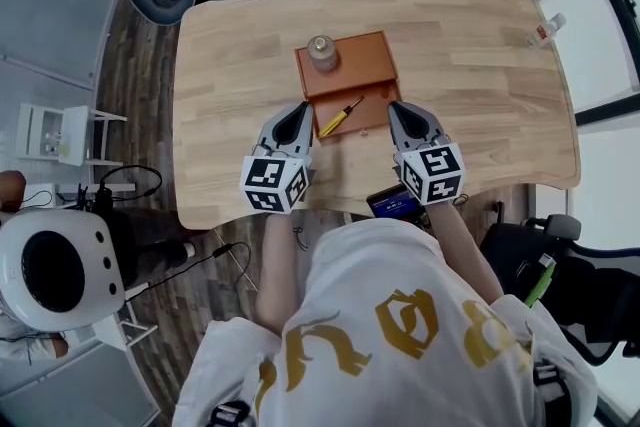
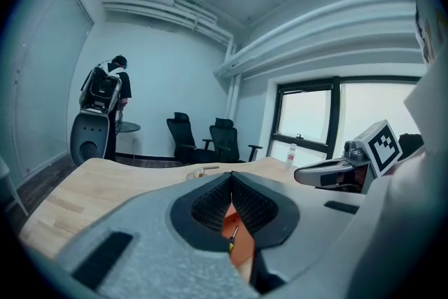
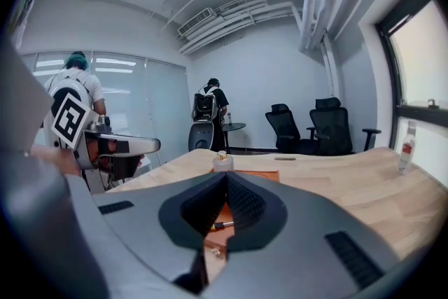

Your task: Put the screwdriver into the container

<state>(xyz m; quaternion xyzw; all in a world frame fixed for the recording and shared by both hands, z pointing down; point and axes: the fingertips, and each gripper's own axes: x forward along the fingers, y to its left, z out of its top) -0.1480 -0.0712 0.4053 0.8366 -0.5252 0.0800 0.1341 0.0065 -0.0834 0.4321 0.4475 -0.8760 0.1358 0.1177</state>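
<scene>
Screwdriver (image 1: pixel 341 116) shows whole only in head view

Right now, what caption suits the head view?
Left gripper and right gripper, both shut, flank the screwdriver on the orange container.

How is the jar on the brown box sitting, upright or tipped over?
Upright. Seen side-on, the jar stands on its base atop the box, with its narrow top pointing up.
</scene>
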